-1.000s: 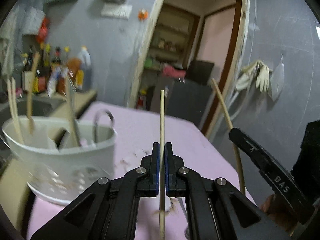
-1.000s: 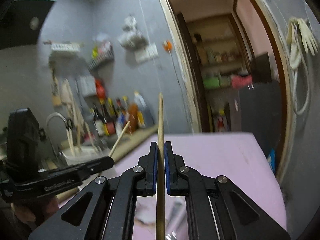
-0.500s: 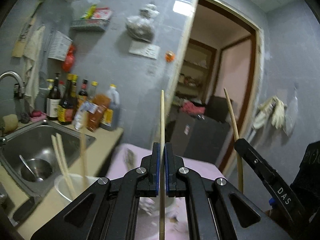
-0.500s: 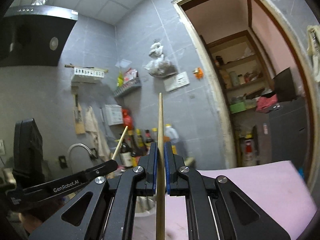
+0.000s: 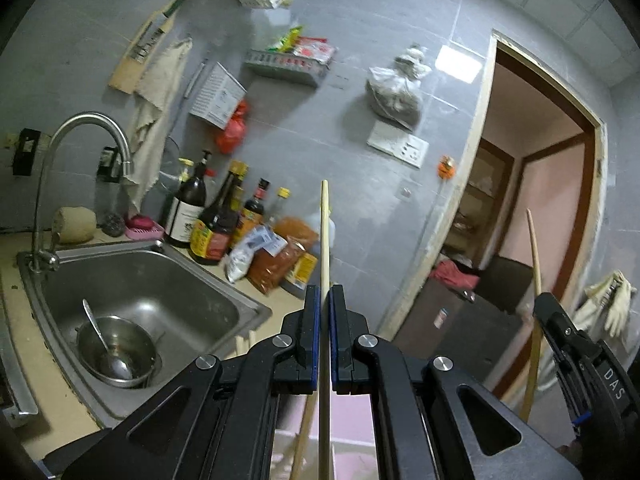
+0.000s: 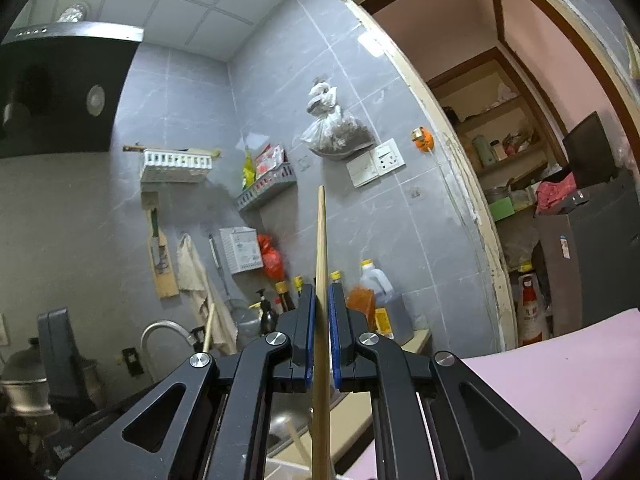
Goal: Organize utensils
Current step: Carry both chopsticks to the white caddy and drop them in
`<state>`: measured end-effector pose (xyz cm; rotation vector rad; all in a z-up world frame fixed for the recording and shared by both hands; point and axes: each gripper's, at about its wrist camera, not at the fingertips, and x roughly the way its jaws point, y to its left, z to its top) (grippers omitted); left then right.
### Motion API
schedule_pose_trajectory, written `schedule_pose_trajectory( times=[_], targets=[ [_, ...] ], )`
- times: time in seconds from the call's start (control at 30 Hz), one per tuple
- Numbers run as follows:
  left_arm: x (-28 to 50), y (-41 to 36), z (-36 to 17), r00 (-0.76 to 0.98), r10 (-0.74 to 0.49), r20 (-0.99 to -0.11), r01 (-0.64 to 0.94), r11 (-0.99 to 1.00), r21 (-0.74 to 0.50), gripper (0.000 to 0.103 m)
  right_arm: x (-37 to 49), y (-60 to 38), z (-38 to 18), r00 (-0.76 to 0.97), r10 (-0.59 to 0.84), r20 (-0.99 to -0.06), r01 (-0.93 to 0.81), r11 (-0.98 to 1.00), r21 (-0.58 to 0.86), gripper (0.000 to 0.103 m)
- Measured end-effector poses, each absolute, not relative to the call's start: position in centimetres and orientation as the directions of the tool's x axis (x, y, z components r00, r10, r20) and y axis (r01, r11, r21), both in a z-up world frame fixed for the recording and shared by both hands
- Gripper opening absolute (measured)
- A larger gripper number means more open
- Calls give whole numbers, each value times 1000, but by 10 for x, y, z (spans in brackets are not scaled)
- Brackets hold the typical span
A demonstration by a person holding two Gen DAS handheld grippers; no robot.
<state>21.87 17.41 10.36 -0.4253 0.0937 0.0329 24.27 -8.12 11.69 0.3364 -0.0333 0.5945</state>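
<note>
My left gripper (image 5: 324, 300) is shut on a wooden chopstick (image 5: 324, 240) that stands upright between the pads, raised high above the counter. My right gripper (image 6: 320, 300) is shut on a second wooden chopstick (image 6: 320, 240), also upright. In the left wrist view the right gripper (image 5: 576, 344) and its chopstick (image 5: 535, 272) show at the right edge. In the right wrist view the left gripper (image 6: 60, 356) shows at the left, with the tip of its chopstick (image 6: 208, 328). More chopsticks (image 5: 302, 440) stand below the left gripper. The white utensil holder is almost out of view.
A steel sink (image 5: 132, 292) with a bowl and spoon (image 5: 114, 354) lies at the left, under a tap (image 5: 84, 140). Sauce bottles and packets (image 5: 240, 232) stand behind it. The pink table top (image 6: 560, 380) lies at lower right. A doorway (image 5: 540, 200) opens to the right.
Both grippers have risen and tilted upward with their chopsticks. The white utensil holder and the pink table have dropped out of the left wrist view; the sink and wall now fill it.
</note>
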Motion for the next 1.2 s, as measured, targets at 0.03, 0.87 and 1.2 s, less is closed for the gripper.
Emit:
schedule_pose_trajectory(
  times=[0.03, 0.87, 1.2],
  targets=[
    [219, 173, 103, 996, 22, -92, -58, 911, -409, 2, 244, -81, 116, 833, 538, 129, -550, 780, 300, 5],
    [223, 153, 73, 994, 72, -88, -101, 915, -391, 2, 256, -72, 94, 881, 462, 99, -470, 839, 273, 5],
    [209, 140, 58, 991, 81, -108, -113, 934, -340, 2, 243, -66, 86, 861, 508, 19, -503, 845, 182, 5]
  ],
)
